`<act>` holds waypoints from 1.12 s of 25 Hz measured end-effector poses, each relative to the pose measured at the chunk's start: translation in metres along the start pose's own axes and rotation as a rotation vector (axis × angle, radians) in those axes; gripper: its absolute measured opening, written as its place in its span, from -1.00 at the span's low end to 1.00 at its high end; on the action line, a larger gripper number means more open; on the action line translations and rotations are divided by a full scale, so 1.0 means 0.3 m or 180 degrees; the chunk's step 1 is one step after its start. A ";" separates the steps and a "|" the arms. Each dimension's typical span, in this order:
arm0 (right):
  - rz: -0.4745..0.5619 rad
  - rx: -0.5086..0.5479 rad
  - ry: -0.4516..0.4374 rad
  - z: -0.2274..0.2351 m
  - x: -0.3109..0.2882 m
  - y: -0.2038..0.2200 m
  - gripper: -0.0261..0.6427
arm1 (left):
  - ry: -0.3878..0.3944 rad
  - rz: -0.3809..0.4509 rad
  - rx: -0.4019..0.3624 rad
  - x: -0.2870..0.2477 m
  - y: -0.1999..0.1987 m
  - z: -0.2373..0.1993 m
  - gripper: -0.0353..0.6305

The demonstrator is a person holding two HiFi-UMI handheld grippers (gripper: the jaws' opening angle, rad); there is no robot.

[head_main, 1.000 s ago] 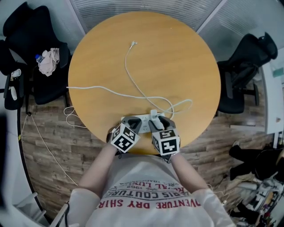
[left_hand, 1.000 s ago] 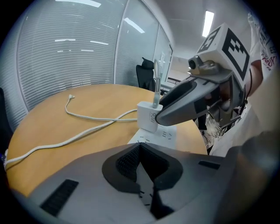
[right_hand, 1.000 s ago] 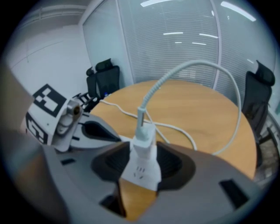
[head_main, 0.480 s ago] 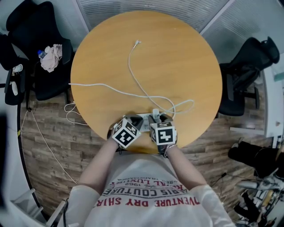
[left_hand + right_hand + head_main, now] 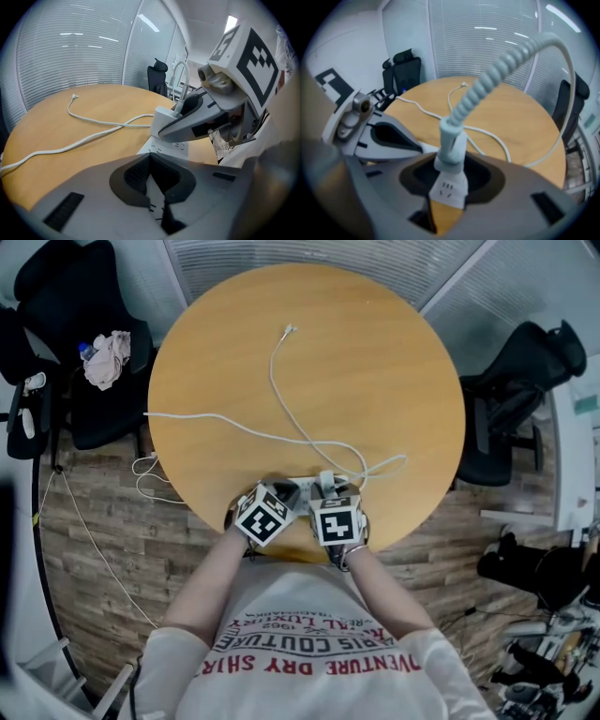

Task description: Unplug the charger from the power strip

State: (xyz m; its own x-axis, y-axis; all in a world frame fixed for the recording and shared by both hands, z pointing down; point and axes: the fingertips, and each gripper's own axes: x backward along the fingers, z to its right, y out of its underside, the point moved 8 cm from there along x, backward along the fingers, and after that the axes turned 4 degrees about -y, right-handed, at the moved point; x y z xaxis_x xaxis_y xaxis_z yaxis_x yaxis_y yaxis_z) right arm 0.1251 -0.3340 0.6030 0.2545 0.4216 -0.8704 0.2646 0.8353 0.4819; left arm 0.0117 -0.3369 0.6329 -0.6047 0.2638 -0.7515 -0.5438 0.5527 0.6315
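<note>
A white power strip (image 5: 302,489) lies at the near edge of the round wooden table (image 5: 375,362). A white charger (image 5: 451,154) stands plugged into it, and its ribbed cable (image 5: 506,61) arches up and away. My right gripper (image 5: 450,180) points steeply down with the charger between its jaws; the jaws are closing and a thin gap shows on each side of the charger. My left gripper (image 5: 157,180) is shut on the strip (image 5: 171,146), just left of the charger (image 5: 164,115). In the head view the two grippers, left (image 5: 281,493) and right (image 5: 333,491), sit side by side.
The thin charging cable (image 5: 277,381) snakes across the table to a loose connector (image 5: 291,329). The strip's cord (image 5: 187,420) runs off the left edge. Black office chairs stand at the left (image 5: 56,324), with a cloth (image 5: 105,360) on it, and at the right (image 5: 511,395).
My right gripper has shifted slightly and tilted over the charger. The left gripper and the power strip have stayed where they were.
</note>
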 end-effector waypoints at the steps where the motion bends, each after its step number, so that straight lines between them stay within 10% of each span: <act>1: -0.0001 -0.0013 0.0012 -0.001 0.002 0.001 -0.42 | 0.0004 0.0009 0.0040 -0.001 -0.001 -0.004 -0.80; 17: 0.0469 -0.0062 -0.0013 0.040 0.143 -0.083 -0.44 | -0.0037 0.0037 0.0162 -0.004 -0.008 -0.020 -0.80; 28: 0.1045 0.0262 -0.0129 0.073 0.291 -0.129 -0.45 | -0.0500 0.0780 0.0197 0.171 -0.103 0.001 -0.80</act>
State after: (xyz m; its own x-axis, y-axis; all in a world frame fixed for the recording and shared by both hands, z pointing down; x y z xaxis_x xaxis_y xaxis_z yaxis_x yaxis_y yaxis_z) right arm 0.1573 -0.3372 0.5105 0.3748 0.6476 -0.6634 0.2362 0.6253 0.7438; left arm -0.0024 -0.3404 0.5747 -0.6134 0.5119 -0.6014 -0.3532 0.5033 0.7886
